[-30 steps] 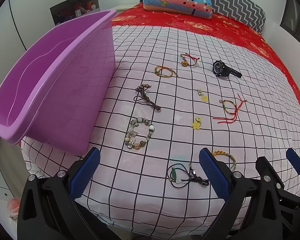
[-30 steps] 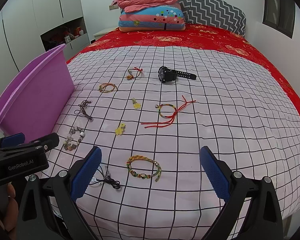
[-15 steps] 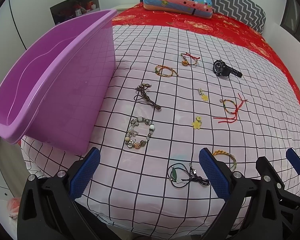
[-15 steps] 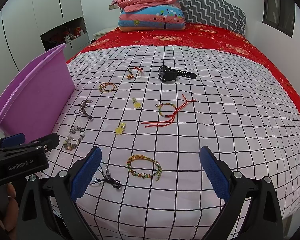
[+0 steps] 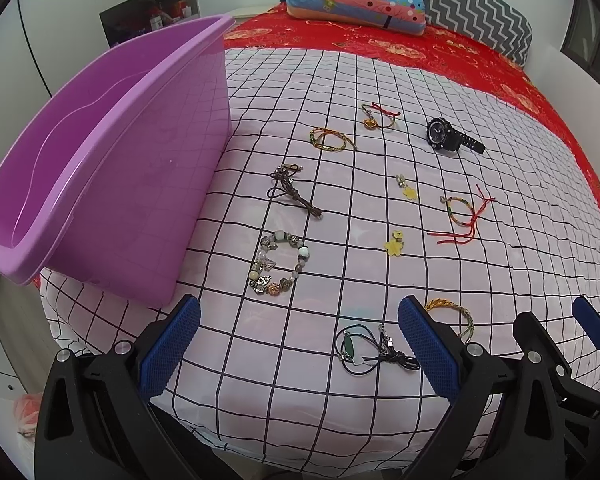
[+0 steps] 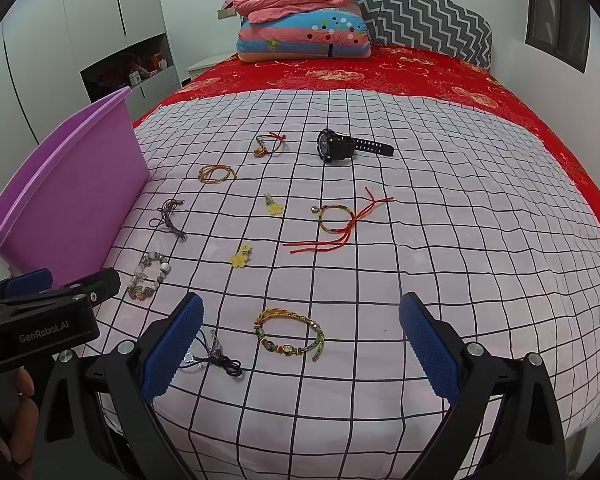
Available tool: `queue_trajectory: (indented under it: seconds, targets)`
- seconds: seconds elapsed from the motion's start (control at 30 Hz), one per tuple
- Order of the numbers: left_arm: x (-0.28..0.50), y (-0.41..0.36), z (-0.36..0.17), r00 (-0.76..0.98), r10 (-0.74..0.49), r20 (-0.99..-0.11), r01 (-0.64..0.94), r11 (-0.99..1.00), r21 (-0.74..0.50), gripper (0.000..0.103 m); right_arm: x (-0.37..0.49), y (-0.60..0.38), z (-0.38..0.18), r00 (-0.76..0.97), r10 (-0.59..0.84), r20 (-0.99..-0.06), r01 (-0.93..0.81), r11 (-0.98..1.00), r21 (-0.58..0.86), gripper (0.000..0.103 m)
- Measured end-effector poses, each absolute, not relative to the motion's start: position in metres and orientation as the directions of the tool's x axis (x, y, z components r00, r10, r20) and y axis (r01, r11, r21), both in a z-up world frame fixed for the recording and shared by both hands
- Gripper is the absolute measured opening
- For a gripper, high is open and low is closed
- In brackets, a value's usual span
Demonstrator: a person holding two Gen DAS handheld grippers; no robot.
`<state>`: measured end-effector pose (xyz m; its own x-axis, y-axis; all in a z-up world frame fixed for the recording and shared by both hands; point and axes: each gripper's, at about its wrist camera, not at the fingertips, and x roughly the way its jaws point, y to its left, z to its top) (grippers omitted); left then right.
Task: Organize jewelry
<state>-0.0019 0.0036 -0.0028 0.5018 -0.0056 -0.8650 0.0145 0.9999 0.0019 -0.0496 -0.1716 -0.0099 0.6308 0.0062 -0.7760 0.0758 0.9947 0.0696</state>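
While both stood spread and empty over the bed's [image 6: 460, 280] near edge, the left hand-held gripper [image 5: 300, 344] and right hand-held gripper [image 6: 300, 340] faced scattered bracelets [image 6: 290, 334], a watch [image 6: 340, 147], and a purple tub [image 5: 100, 160] at the left edge.

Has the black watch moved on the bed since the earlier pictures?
No. The black watch lies on the same squares of the checked sheet, right of the red-string bracelet.

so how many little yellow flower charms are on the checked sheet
2. One yellow flower charm lies mid-sheet, left of the red-corded woven bracelet; the other lies nearer the grippers, right of the chunky beaded bracelet. None seems hidden.
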Motion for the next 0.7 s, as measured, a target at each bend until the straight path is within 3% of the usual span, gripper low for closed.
queue_trajectory:
  seconds: [0.7]
  targets:
    - [-0.018, 0.009, -0.069, 0.429, -0.037, -0.902, 0.062, 0.998, -0.012, 0.097, -0.052, -0.189, -0.061, 0.563, 0.038, -0.825, 0.054, 0.995, 0.082, 0.094]
